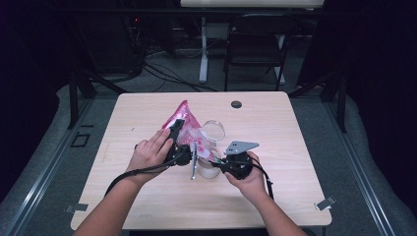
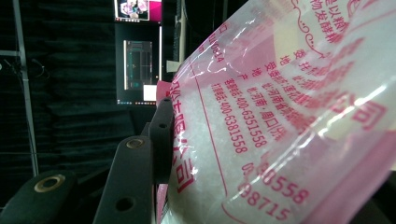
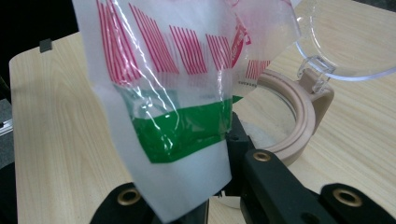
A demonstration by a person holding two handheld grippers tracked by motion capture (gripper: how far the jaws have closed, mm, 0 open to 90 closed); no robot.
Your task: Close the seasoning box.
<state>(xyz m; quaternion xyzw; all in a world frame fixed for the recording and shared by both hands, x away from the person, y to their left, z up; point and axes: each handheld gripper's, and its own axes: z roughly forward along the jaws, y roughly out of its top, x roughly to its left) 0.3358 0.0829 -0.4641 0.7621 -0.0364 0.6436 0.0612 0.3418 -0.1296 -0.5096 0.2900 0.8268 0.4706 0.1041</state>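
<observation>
High view, bag: a pink and clear bag is held tilted above the table, between the two grippers, its low end over a jar.
High view, left gripper: in the left hand; its jaws clamp the bag's upper part. The far jaw is hidden behind the bag.
High view, right gripper: in the right hand; its jaws lie under the grey plate and the bag's low end, so their grip is hard to make out here.
High view, jar: mostly covered by the bag and grippers; its clear lid stands open behind it.
Left gripper view, bag: pressed against the one jaw that shows, red print across it, white grains inside. The other jaw is hidden behind the bag.
Right gripper view, bag: the jaws are closed on its white and green corner, which hides the tips.
Right gripper view, jar: just behind the bag, beige rim open, lid cut off at the top edge.
</observation>
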